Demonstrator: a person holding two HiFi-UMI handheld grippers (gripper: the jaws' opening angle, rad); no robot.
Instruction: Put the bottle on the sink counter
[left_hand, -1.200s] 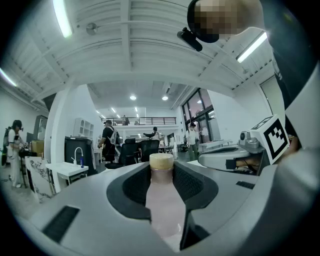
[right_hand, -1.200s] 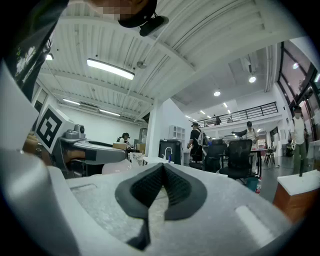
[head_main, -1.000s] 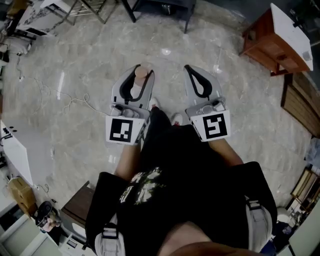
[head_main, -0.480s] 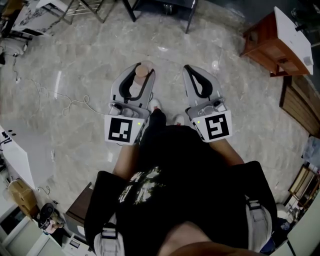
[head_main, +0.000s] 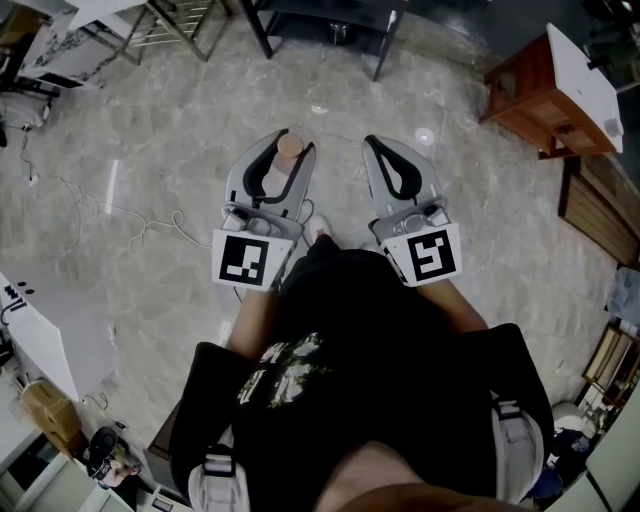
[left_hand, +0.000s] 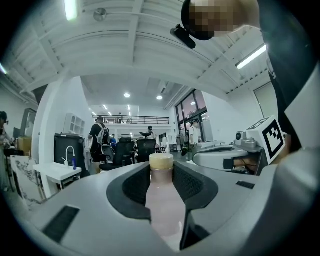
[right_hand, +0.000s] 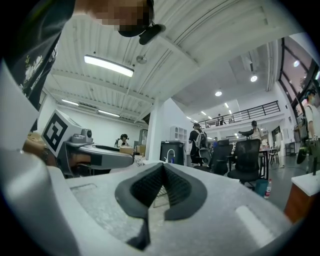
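Left grey plastic gripper (head_main: 282, 152) clamped wide around upright pale pink translucent bottle (left_hand: 162, 202) with round cream cap (left_hand: 161, 160), ribbed black pads (left_hand: 136, 186), right grey gripper (right_hand: 161, 169) jaws together, empty.

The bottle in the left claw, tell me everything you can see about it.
The bottle is pale pink, plastic by its look, with a cream cap and no label in sight. It stands upright between the dark ribbed pads of the left claw, which press its sides below the cap. It hangs above the marble floor and touches nothing else.
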